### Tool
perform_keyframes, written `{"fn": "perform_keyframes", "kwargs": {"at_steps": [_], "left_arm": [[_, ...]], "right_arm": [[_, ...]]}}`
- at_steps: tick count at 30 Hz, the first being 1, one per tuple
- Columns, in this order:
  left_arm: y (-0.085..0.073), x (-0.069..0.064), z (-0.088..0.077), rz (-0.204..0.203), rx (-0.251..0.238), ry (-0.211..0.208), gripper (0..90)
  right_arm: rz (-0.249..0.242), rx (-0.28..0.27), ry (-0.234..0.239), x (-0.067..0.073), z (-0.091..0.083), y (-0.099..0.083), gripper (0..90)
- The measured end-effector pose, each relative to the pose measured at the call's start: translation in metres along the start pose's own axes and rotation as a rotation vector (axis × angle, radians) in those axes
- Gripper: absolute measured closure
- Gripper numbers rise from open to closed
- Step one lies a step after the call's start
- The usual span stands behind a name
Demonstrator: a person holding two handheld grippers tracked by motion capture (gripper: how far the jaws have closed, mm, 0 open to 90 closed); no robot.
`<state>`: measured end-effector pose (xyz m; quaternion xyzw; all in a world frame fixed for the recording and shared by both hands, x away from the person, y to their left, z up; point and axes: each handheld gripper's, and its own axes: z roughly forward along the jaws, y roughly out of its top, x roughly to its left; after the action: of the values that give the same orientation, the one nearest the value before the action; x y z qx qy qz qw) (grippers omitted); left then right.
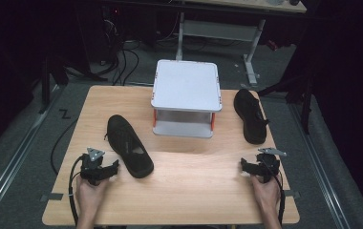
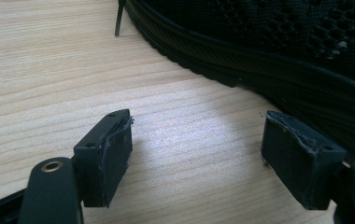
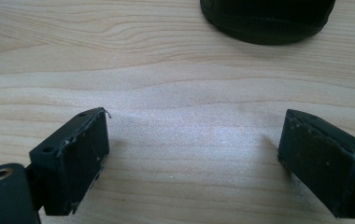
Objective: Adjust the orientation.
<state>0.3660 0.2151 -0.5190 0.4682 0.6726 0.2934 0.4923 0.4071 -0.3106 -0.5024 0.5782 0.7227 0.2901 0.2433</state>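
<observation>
left gripper (image 1: 114,168) lower left, jaws wide, empty, beside left shoe (image 1: 129,145) | right gripper (image 1: 243,165) lower right, jaws wide, empty, below right shoe (image 1: 250,115)

Two black knit shoes, both flat on soles on the desk. Left shoe (image 1: 129,146) diagonal, heel end just beside the left tongs (image 1: 116,166), toe angled up and away from them; lace end trailing at its far side; dark ribbed sole edge close past the tongs' tips. Right shoe (image 1: 250,115) lengthwise, ahead of the right tongs (image 1: 242,165), apart from them.
</observation>
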Motion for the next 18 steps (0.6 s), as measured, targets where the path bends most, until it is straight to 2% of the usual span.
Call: {"fn": "perform_keyframes", "kwargs": {"at_steps": [9,12,15,18], "left_arm": [[-0.0004,-0.0007,-0.0002,0.0,0.009,-0.01,23.1],[-0.0003,0.0006,-0.002,0.017,0.026,-0.04,23.1],[0.0007,0.0013,-0.0049,0.02,0.039,-0.045,27.8],[0.0011,0.0016,-0.0067,0.02,0.048,-0.048,28.3]], "right_arm": [[-0.001,-0.007,-0.001,0.0012,-0.0011,-0.001,11.6],[-0.001,-0.01,0.006,0.0013,-0.0013,-0.0011,12.7],[-0.003,-0.013,0.004,0.0018,-0.0016,-0.0012,14.1],[-0.003,-0.014,0.002,0.0018,-0.0017,-0.0012,14.4]]}}
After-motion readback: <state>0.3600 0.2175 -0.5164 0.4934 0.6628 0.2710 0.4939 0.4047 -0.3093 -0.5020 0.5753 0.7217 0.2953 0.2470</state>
